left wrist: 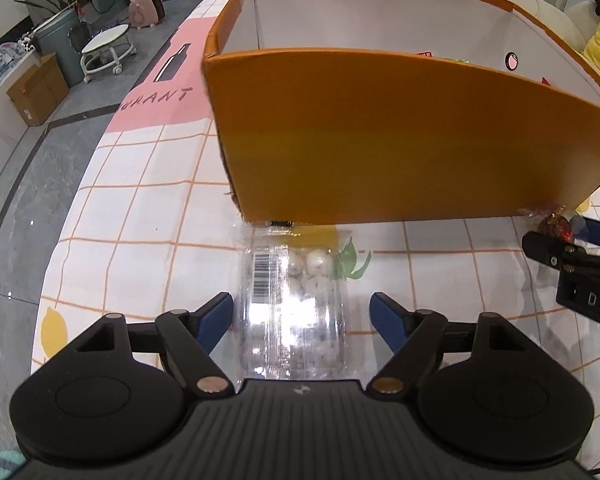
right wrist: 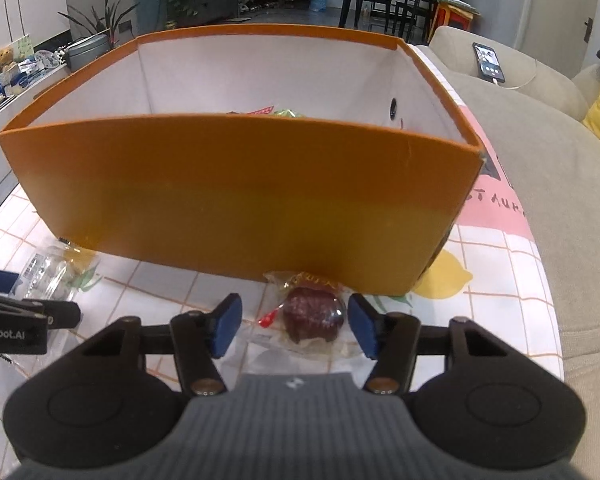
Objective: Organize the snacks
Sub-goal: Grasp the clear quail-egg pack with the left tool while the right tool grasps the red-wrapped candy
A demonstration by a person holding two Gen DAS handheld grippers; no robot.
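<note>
An orange cardboard box (left wrist: pixel 400 136) with white inner walls stands on the table; it also fills the right wrist view (right wrist: pixel 240 192), with a few snack packets showing over its near wall. A clear plastic bag of white round candies (left wrist: pixel 296 304) lies on the cloth in front of the box. My left gripper (left wrist: pixel 302 318) is open, its blue pads on either side of the bag. A dark red round snack in a clear wrapper (right wrist: pixel 312 318) lies against the box's near wall. My right gripper (right wrist: pixel 294 326) is open with its pads on either side of that snack.
The table wears a white cloth with an orange grid, lemons and a pink patch (left wrist: pixel 160 92). Its left edge drops to a grey floor (left wrist: pixel 16 200). A beige sofa (right wrist: pixel 560 200) with a phone (right wrist: pixel 488 62) lies to the right.
</note>
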